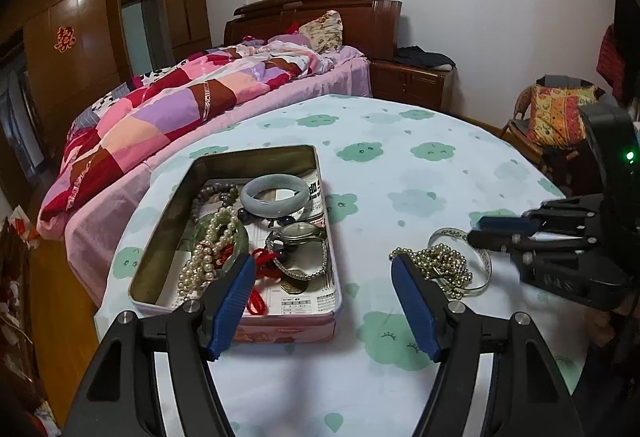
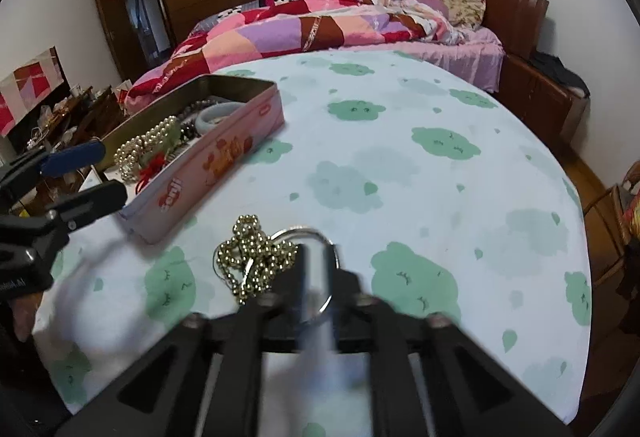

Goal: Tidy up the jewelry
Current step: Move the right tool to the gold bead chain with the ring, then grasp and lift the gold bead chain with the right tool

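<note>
1. A pink tin box (image 1: 256, 329), already holding pearls, a jade bangle (image 1: 275, 194) and a watch, sits on a cloud-print tablecloth (image 1: 420, 173).
2. Right of the tin lie a gold bead necklace (image 1: 444, 263) and a silver bangle (image 1: 482, 269), tangled together on the cloth.
3. The left gripper (image 1: 324, 301) hovers with jaws spread wide, empty, the beads just beyond its right finger.
4. The right gripper (image 2: 318, 277) is nearer: its blurred jaws look nearly closed at the bangle's rim (image 2: 330, 253), a firm pinch unconfirmed.

A tin (image 1: 256, 157) holding jewelry sits on the table (image 1: 420, 177), left of a bead necklace (image 1: 442, 265) lying across a bangle (image 1: 482, 279).
</note>
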Available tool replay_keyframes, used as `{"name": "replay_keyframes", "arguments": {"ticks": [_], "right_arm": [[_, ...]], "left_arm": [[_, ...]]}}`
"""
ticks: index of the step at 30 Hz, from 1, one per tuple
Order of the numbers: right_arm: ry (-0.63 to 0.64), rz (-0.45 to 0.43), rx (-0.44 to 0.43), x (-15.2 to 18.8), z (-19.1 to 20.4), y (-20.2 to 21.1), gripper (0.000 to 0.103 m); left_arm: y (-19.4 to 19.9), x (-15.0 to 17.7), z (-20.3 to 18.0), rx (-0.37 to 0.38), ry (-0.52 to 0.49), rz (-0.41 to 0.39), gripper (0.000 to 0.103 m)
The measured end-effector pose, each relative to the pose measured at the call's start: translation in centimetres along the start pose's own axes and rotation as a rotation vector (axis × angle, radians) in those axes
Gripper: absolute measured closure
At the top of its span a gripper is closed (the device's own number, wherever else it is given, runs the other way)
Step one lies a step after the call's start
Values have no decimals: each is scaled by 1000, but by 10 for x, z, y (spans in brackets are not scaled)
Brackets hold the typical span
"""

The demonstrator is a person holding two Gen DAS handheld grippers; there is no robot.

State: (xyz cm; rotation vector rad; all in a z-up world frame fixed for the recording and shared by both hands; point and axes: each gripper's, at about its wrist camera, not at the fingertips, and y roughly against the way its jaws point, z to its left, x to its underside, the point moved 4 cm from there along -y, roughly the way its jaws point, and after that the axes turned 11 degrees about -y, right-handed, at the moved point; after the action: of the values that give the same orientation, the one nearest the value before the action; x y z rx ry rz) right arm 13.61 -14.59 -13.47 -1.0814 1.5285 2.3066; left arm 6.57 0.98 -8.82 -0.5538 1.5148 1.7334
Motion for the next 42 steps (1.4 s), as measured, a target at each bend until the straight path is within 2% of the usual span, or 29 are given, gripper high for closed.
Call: {"name": "replay_keyframes", "arguments": {"ticks": [1,2,3,9,11,12,13,16,17,18,20,24,32,39,42], "right_arm": [[10,-1,-5,1,1,2,34],[18,-9,-10,3,3,5,27],[30,-18,-11,4,5,7,24],[65,2,11,6,13,-4,24],[78,1,-2,5,19,-5,31],[87,6,-17,4,23,-6,41],[93,14,-22,3,26,-9,45],[115,32,-13,2,32,-20,49],[112,48,-14,2,32,-25,54],[101,77,-31,3,32,-31,66],[84,88,-58,4,30,-32,84],[59,53,-88,4,28,-18,95],[7,-68,-110,-13,21,15,96],[-35,-190,-64,-33,0,51,96],[-51,-207,-48,-39,-11,56,96]], "left_arm": [[0,1,-1,0,-1,4,33],[-1,2,0,1,1,6,33],[-2,3,1,0,5,9,33],[-4,5,4,-11,26,17,33],[-4,6,8,-18,41,21,33],[-4,7,9,-16,48,20,33],[-4,7,10,-14,50,19,33],[-4,7,10,-11,43,19,33],[-5,7,9,-9,38,19,33],[-5,6,8,-7,32,17,33],[-6,5,6,-12,22,17,33],[-7,3,6,-11,25,15,33],[-5,-13,-8,-6,-27,0,33],[-16,-29,-28,24,-76,10,33],[-27,-33,-45,55,-106,36,33]]}}
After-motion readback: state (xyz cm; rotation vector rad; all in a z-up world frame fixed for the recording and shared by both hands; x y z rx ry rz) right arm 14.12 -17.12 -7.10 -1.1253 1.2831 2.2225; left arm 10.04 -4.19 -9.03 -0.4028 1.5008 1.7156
